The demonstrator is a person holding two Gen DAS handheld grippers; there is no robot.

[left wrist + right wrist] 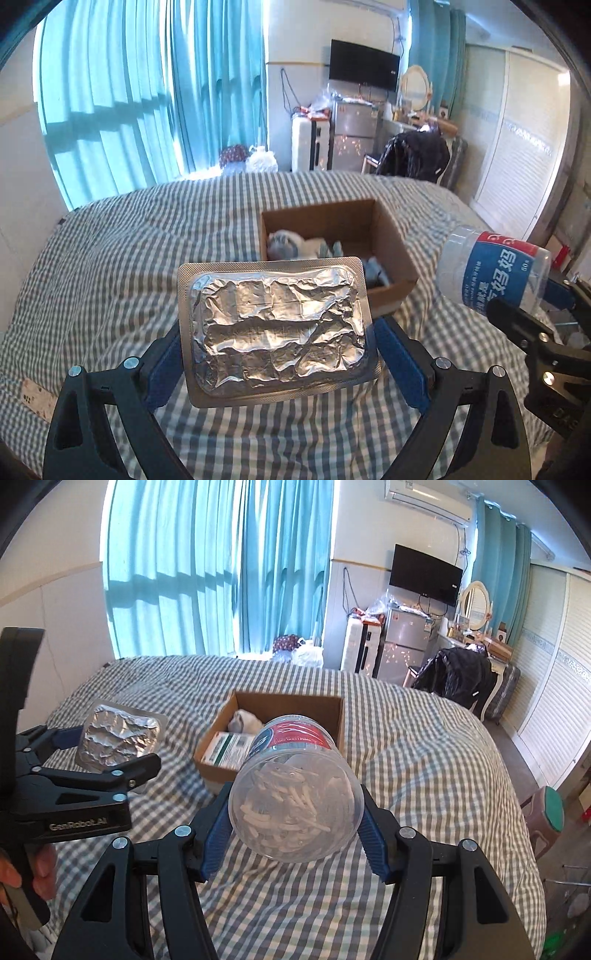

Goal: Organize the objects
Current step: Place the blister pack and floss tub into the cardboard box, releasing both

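Observation:
My left gripper [277,350] is shut on a silver foil blister pack [277,328] and holds it above the checked bed, short of an open cardboard box [391,236]. The pack also shows in the right wrist view [118,738]. My right gripper [291,827] is shut on a clear plastic jar [295,797] with a blue and red label, full of small white sticks, tilted over the bed near the box [332,709]. The jar also shows at the right of the left wrist view [491,269]. The box holds a white packet [229,749] and crumpled items.
The bed [110,258] has a grey-white checked cover. Beyond it are teal curtains [129,92], a small fridge [406,642], a wall TV [424,574], a chair draped in dark clothes [458,675] and white closet doors [554,720]. A stool [546,812] stands at the right.

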